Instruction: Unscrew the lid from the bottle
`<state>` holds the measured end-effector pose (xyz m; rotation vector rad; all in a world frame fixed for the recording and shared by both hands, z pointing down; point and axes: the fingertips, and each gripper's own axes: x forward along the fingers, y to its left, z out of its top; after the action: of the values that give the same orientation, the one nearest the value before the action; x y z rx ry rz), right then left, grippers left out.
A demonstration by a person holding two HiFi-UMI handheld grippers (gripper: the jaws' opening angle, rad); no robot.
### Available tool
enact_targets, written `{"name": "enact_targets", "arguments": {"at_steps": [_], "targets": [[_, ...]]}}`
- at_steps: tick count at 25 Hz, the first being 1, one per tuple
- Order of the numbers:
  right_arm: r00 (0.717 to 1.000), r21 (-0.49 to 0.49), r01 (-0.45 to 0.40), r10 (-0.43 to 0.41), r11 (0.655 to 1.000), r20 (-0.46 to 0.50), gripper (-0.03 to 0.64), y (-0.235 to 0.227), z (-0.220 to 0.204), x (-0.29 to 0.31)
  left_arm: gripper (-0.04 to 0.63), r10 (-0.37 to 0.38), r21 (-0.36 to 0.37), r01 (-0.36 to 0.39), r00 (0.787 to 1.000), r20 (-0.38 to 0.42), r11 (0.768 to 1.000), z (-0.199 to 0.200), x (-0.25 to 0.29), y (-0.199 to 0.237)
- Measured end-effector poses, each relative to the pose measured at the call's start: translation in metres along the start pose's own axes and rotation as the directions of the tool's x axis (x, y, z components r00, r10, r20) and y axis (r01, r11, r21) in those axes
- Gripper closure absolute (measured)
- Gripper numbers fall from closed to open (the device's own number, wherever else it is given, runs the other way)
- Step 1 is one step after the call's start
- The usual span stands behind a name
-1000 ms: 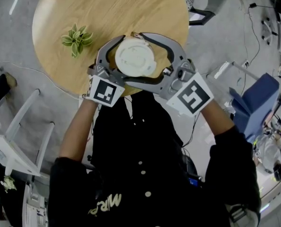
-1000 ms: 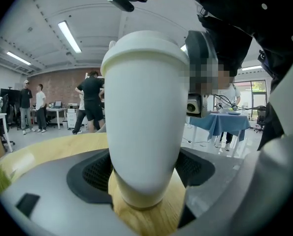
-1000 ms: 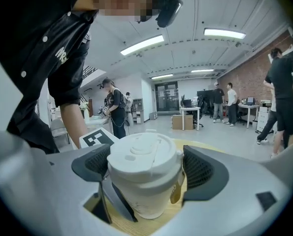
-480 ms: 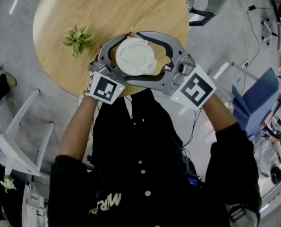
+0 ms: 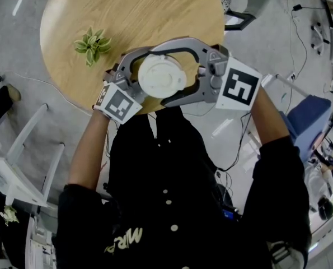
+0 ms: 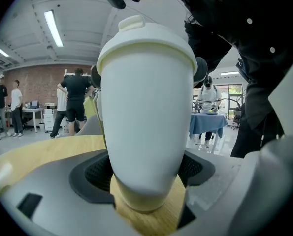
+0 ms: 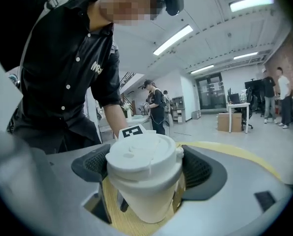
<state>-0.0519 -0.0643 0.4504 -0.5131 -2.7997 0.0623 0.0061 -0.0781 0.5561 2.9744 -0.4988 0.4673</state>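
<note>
A white bottle point(image 6: 146, 107) stands on the near edge of the round wooden table point(image 5: 127, 10). Its cream lid point(image 5: 162, 76) faces up at the head view. My left gripper point(image 6: 146, 177) is shut on the bottle's lower body, a dark pad pressing on each side. My right gripper point(image 7: 145, 173) comes in from the right at lid height. Its two pads point(image 7: 201, 170) are closed on the lid point(image 7: 142, 155), which fills the wide gap between the jaws. In the head view the right gripper point(image 5: 165, 75) rings the lid, and the left gripper point(image 5: 137, 78) sits lower, partly hidden under it.
A small green plant point(image 5: 91, 45) lies on the table to the left of the bottle. A white rack point(image 5: 20, 161) stands on the floor at left, a blue-covered thing point(image 5: 306, 122) at right. Several people stand far off in the room.
The right gripper has turned about the lid: its marker cube swung up and away from the body. The left gripper and the bottle stayed almost where they were.
</note>
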Motion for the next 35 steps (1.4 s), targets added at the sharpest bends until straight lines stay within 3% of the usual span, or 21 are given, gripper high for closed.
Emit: {"name": "enact_targets", "arguments": {"at_steps": [3,6,9,13,15,16,17,19,22,23,25,27,30,33,35], "targets": [[0.999,0.043,0.045,-0.044,0.998,-0.028,0.165,0.000,-0.004,-0.001,0.221,-0.004,0.009,0.004,1.000,0.004,1.000,0.000,0.001,-0.001],[0.975,0.102,0.220,-0.218,0.970,-0.032,0.127,-0.008,-0.005,-0.009,0.221,-0.004,0.011,0.004,1.000,0.007,1.000,0.000,0.002,-0.002],[0.906,0.145,0.418,-0.422,0.897,-0.004,0.117,-0.013,-0.003,-0.016,0.221,0.007,0.010,-0.007,1.000,0.008,1.000,0.000,0.002,-0.002],[0.834,0.196,0.537,-0.551,0.821,0.023,0.121,-0.011,0.000,-0.011,0.221,0.024,0.013,-0.024,1.000,0.020,1.000,0.001,0.004,-0.002],[0.792,0.177,0.597,-0.610,0.783,0.025,0.163,-0.015,0.002,-0.009,0.221,0.033,0.010,-0.033,0.999,0.026,0.999,0.000,0.004,-0.002],[0.781,0.161,0.613,-0.624,0.774,0.021,0.153,-0.017,0.002,-0.007,0.221,0.038,0.010,-0.038,0.999,0.032,0.999,0.001,0.004,-0.001],[0.784,0.145,0.612,-0.621,0.777,0.018,0.153,-0.017,0.001,-0.006,0.221,0.041,0.013,-0.042,0.998,0.041,0.999,0.002,0.004,-0.001],[0.829,0.112,0.553,-0.559,0.825,0.020,0.155,-0.015,0.002,-0.005,0.221,0.041,0.018,-0.042,0.998,0.047,0.999,0.004,0.004,0.000],[0.942,0.047,0.333,-0.335,0.942,0.028,0.159,-0.006,0.002,-0.003,0.221,0.028,0.016,-0.028,0.999,0.018,0.999,0.000,0.004,-0.001],[0.967,0.029,0.253,-0.254,0.967,0.029,0.161,-0.004,0.002,-0.003,0.221,0.024,0.019,-0.024,1.000,0.016,1.000,0.000,0.003,-0.001],[0.990,0.008,0.135,-0.135,0.991,0.029,0.162,0.000,0.002,-0.003,0.221,0.018,0.024,-0.018,1.000,0.017,1.000,0.000,0.003,-0.001],[0.996,0.007,0.083,-0.083,0.997,0.025,0.162,0.003,0.002,-0.002,0.221,0.016,0.024,-0.017,1.000,0.019,1.000,0.001,0.003,-0.002],[0.995,0.022,0.103,-0.103,0.994,0.007,0.161,0.002,0.000,-0.003,0.221,0.015,0.021,-0.016,1.000,0.015,1.000,0.001,0.003,-0.002],[0.970,0.064,0.244,-0.243,0.968,-0.015,0.151,-0.002,-0.001,-0.008,0.221,0.016,0.021,-0.017,1.000,0.013,1.000,0.000,0.003,-0.002],[0.925,0.100,0.379,-0.379,0.920,-0.010,0.132,-0.006,0.000,-0.011,0.221,0.017,0.020,-0.018,1.000,0.015,1.000,0.000,0.003,-0.003]]}}
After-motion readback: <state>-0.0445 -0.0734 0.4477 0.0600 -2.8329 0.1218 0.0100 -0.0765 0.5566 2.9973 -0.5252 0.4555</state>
